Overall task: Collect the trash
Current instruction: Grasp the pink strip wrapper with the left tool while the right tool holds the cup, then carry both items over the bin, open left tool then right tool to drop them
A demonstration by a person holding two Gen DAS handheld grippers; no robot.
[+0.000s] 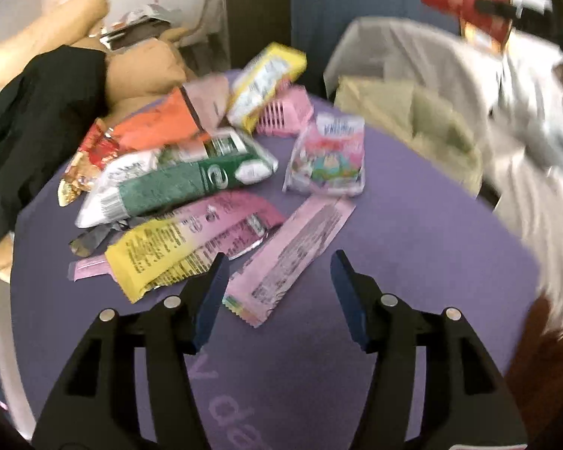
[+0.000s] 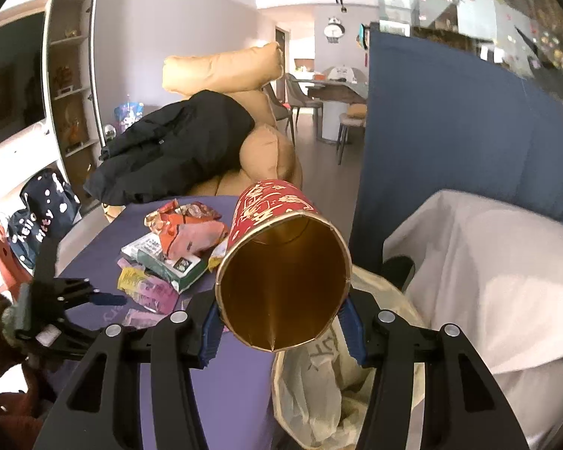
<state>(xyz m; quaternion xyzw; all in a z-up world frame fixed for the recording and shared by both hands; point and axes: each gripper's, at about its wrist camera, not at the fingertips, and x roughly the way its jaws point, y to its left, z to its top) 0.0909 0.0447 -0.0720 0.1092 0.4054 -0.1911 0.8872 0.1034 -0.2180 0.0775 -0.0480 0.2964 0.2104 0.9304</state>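
On the far left a black jacket (image 2: 172, 142) is draped over a tan sofa (image 2: 225, 71), just behind the purple table (image 1: 413, 247). Wrappers are heaped on the table's left half: a red-and-gold foil packet (image 1: 90, 157) at the edge, an orange packet (image 1: 157, 123) beside it, a green-and-white pouch (image 1: 176, 183) lying across the middle, and below that a yellow-and-pink packet (image 1: 176, 251). The left gripper (image 1: 279, 288) hangs over the table with its jaws parted and nothing between them; its left finger sits over the corner of the yellow-and-pink packet, while a long pink wrapper (image 1: 292, 251) lies on the table under the gap, though whether anything touches cannot be told through the blur. Further back a yellow box (image 1: 266, 82) leans on a pink ribbed thing (image 1: 285, 112), and a small pink cartoon packet (image 1: 326, 157) lies apart to the right of the heap. Right of the table stands a bin lined with a pale yellowish bag (image 2: 319, 386), next to something draped in white cloth (image 2: 488, 270), with a blue screen (image 2: 450, 131) behind. The right gripper (image 2: 281, 322) clasps a red-and-gold paper cup (image 2: 281, 262) by its sides, tipped so its gold inside faces the camera, held in the air above the bin's left edge.
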